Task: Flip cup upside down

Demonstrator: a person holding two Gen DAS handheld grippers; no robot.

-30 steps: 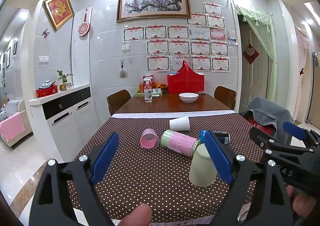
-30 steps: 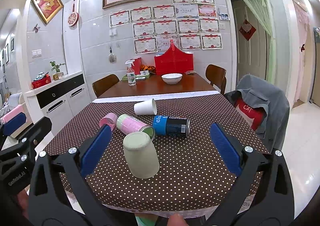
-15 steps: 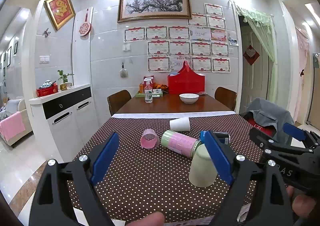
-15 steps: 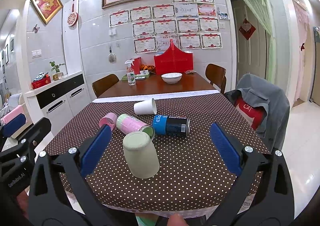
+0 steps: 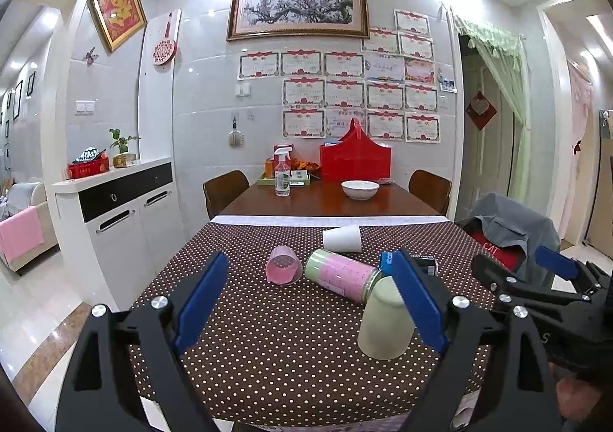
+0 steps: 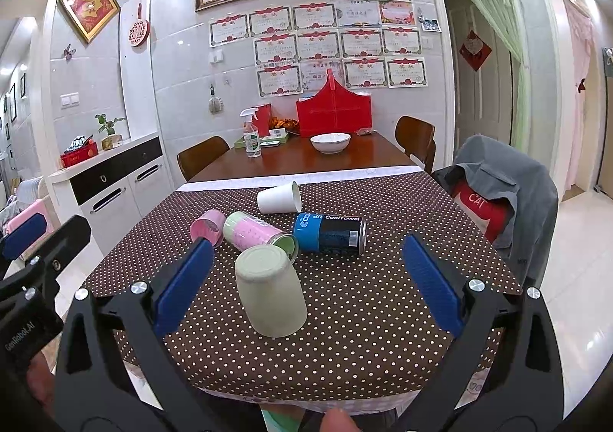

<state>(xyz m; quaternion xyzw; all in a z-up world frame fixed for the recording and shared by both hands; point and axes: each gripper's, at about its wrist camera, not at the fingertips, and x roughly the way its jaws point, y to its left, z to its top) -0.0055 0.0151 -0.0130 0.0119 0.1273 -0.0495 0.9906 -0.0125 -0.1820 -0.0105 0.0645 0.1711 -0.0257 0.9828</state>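
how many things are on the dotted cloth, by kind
Cups: 3 — pale green cup standing mouth down, pink cup on its side, white paper cup on its side
Canisters: 2 — pink and green canister, blue and black can, both lying down
Total: 5

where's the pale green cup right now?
In the right wrist view, the pale green cup stands upside down on the dotted tablecloth, near the front edge, just in front of the pink-and-green canister.
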